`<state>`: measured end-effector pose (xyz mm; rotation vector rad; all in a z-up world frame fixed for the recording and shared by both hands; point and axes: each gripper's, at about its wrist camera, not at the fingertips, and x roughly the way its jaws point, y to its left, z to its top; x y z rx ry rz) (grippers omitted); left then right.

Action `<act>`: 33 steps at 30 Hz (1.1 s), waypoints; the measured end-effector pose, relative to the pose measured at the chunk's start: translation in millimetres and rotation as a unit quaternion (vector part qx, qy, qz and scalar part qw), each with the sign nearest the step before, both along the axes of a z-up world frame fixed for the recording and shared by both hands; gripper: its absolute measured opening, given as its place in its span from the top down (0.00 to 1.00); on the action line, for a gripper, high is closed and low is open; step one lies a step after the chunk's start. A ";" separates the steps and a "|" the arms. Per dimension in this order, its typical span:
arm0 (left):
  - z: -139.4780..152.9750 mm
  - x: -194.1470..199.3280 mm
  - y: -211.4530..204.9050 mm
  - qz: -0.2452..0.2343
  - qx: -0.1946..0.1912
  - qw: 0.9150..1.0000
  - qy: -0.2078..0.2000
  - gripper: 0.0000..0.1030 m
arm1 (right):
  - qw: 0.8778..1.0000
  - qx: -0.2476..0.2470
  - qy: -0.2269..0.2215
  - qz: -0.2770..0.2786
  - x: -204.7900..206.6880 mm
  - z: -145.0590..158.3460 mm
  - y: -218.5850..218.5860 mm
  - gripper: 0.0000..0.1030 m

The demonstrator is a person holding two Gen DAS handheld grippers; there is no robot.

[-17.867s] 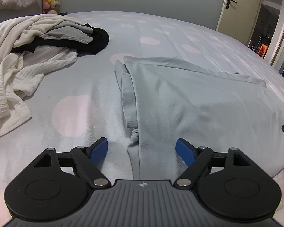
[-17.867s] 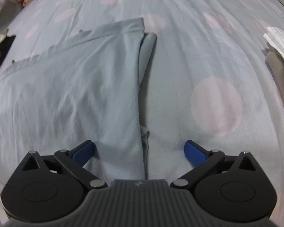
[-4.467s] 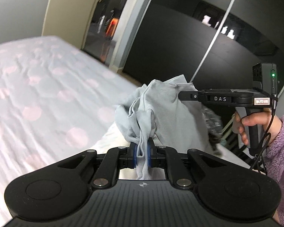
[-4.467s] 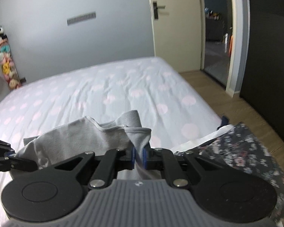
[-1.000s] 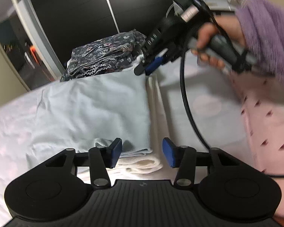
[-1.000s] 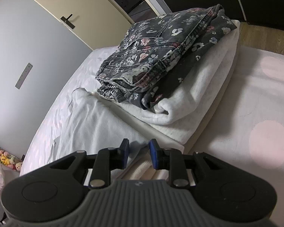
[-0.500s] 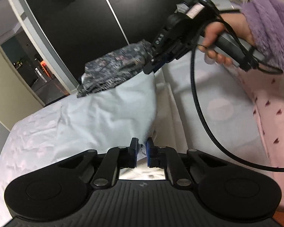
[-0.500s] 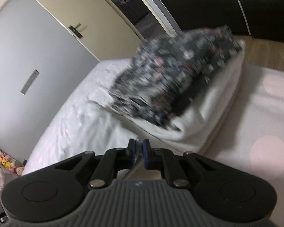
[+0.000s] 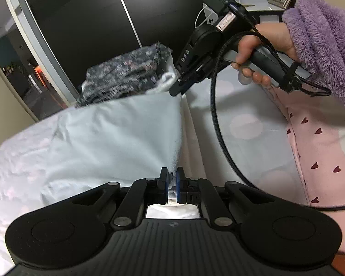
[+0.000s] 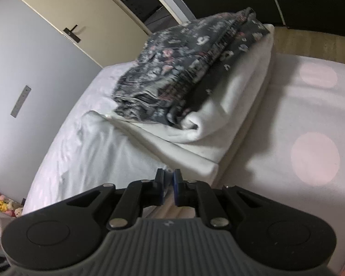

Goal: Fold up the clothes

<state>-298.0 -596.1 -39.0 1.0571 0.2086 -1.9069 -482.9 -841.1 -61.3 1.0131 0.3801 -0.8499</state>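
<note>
A folded light blue-grey garment lies on the bed, its near edge lifted taut. My left gripper is shut on its near corner. My right gripper, seen from the left wrist view in a hand with a purple fleece sleeve, pinches the far corner of the same edge. In the right wrist view my right gripper is shut on a pale fold of that garment, blurred here.
A dark floral folded garment rests on a folded white towel at the bed's corner. The polka-dot sheet spreads to the right. A black cable hangs from the right gripper. Dark wardrobe doors and a beige door stand behind.
Both grippers closed from open onto the blue-grey garment's near edge and lifted it slightly. The views tilted up, showing more of the wardrobe and door.
</note>
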 end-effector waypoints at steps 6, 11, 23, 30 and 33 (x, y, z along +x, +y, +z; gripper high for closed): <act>-1.1 17.6 -1.5 0.023 0.027 0.999 0.038 0.92 | 0.998 -0.026 0.051 0.017 12.1 7.0 8.0 0.90; 18.7 35.7 14.7 0.038 0.025 0.996 0.076 0.72 | 0.992 -0.061 0.106 -0.002 9.2 25.3 22.5 0.82; 84.0 96.7 51.0 0.150 -0.055 0.967 0.197 0.50 | 0.973 -0.181 0.137 0.036 23.8 107.5 107.2 0.63; 113.2 113.6 71.2 0.214 -0.143 0.943 0.210 0.40 | 0.960 -0.240 0.138 0.037 46.2 151.5 169.7 0.32; 120.6 111.4 79.7 0.234 -0.169 0.936 0.202 0.21 | 0.961 -0.251 0.117 0.029 50.5 156.1 191.5 0.20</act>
